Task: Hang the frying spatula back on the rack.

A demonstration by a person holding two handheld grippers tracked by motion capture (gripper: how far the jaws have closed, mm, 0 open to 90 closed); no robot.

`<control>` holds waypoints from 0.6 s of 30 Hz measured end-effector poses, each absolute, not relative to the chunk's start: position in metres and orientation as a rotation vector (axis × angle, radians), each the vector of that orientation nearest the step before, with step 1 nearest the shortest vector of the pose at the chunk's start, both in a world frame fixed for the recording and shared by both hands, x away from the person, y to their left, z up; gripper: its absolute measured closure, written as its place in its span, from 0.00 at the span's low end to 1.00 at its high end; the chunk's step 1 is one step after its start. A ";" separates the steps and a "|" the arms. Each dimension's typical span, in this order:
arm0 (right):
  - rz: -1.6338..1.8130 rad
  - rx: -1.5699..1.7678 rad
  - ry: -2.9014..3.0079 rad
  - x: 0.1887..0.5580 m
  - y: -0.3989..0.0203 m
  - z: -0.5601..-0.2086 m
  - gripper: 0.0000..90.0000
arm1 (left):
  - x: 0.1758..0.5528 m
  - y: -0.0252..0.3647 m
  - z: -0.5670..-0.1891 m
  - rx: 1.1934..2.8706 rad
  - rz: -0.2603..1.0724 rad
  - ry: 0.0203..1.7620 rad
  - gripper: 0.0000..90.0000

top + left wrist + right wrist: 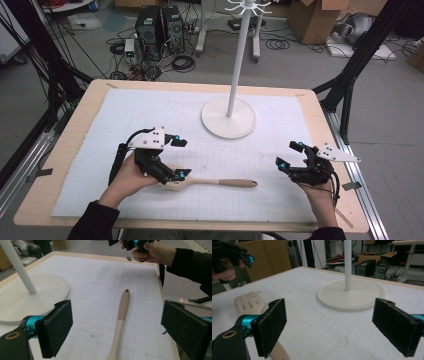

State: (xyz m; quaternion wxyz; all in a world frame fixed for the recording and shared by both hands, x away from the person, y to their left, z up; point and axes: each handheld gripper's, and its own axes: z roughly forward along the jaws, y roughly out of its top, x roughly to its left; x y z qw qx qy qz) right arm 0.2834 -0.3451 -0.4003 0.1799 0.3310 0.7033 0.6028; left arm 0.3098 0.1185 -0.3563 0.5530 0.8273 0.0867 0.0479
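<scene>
Black foam pads on the left gripper are spread wide with nothing between them. In the left gripper view the jaws straddle the wooden spatula, whose handle runs straight up the middle of the gap, untouched. The right gripper is also gaping open and empty, hanging near the right edge of the table, well apart from the spatula.

The spatula itself lies flat on the white gridded mat toward the near edge, left of centre. Its long axis runs roughly parallel to that near edge, with the slotted blade at the left under the left gripper and the handle end, with its hanging hole, pointing right.

Looks to me like the approach-to-grasp step: the left gripper is lined up but hasn't closed. Next move probably calls for dropping lower and pinching across the narrow neck. The white stand sits toward the far edge, likely where it gets hung.
</scene>
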 end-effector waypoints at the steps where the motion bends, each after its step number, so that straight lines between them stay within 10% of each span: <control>1: 1.701 0.937 1.987 0.284 -0.345 -0.400 0.13 | 0.311 0.116 -0.358 1.967 0.110 0.205 0.12; 18: 1.683 0.944 2.012 0.286 -0.345 -0.403 0.13 | 0.319 0.063 -0.386 2.271 -0.006 0.094 0.33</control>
